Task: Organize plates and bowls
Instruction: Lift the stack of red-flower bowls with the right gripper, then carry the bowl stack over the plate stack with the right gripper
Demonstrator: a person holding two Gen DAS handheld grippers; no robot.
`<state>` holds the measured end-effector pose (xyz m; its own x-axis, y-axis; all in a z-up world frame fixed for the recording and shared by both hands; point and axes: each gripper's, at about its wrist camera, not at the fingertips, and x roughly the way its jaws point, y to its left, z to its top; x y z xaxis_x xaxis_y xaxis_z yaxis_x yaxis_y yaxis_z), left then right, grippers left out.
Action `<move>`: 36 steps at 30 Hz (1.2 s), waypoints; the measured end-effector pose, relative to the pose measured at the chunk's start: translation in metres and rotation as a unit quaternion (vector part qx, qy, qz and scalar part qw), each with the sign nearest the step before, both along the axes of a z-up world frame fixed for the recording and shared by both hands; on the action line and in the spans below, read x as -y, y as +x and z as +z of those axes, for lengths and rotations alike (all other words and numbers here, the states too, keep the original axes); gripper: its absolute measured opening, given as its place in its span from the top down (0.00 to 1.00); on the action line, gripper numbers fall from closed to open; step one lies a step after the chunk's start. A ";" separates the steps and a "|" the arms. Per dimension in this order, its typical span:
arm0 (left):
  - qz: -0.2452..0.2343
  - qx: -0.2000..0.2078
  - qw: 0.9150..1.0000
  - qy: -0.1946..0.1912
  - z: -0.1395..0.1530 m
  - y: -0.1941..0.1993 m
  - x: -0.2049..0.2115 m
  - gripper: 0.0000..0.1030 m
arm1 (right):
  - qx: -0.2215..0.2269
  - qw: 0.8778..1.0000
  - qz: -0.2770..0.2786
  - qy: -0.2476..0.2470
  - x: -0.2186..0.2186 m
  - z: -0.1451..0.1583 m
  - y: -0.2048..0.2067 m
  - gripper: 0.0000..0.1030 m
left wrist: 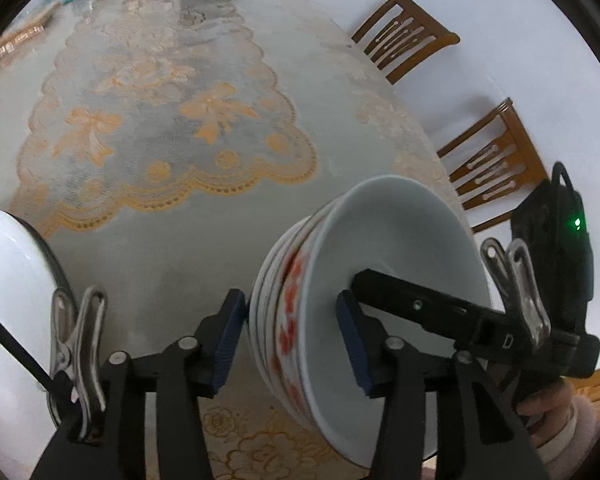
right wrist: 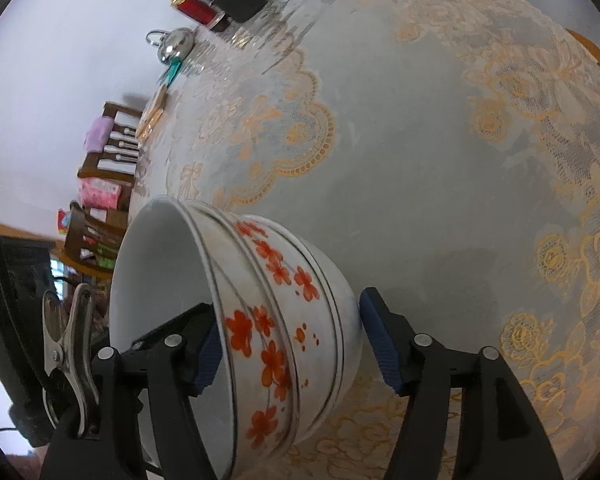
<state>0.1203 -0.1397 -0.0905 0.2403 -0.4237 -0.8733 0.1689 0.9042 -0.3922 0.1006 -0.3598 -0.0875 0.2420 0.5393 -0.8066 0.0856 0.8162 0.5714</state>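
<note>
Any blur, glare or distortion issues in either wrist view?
Left wrist: heavy fisheye bend, dark corners, motion smear on the bowl stack, glare on the far table. Right wrist: same bend, bowls sharper, kettle and background clutter soft.

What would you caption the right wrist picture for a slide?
Both grippers straddle a tilted stack of flowered bowls above a lace-covered table.
</note>
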 end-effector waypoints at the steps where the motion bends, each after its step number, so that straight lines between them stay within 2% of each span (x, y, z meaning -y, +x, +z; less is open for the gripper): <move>1: 0.002 -0.001 1.000 -0.004 -0.001 0.000 0.000 0.50 | -0.001 1.000 -0.003 0.002 0.001 0.000 -0.001 0.37; 5: 0.008 0.002 1.000 0.004 -0.001 -0.002 0.001 0.49 | 0.002 1.000 -0.020 0.005 0.004 0.000 -0.003 0.39; 10: 0.024 -0.009 1.000 0.017 0.001 -0.010 0.004 0.50 | 0.003 1.000 -0.013 0.008 0.005 -0.001 -0.008 0.40; 15: 0.036 0.000 0.998 0.042 0.008 -0.018 0.008 0.50 | 0.002 1.000 -0.003 0.005 0.004 0.003 -0.009 0.40; 19: 0.056 0.001 0.998 0.041 0.017 -0.018 0.005 0.50 | 0.008 1.000 0.003 0.008 0.000 0.012 -0.005 0.40; 28: 0.108 0.003 0.993 0.054 0.047 -0.025 -0.025 0.50 | 0.011 0.999 0.028 0.029 -0.030 0.034 0.003 0.40; 36: 0.139 0.002 0.989 0.060 0.075 -0.030 -0.078 0.50 | 0.009 0.998 0.054 0.037 -0.078 0.054 0.007 0.40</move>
<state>0.0904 -0.0621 -0.0151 0.3357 -0.2353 -0.9121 -0.0910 0.9557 -0.2800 0.1081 -0.2820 -0.0336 0.1943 0.6203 -0.7599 -0.0111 0.7760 0.6306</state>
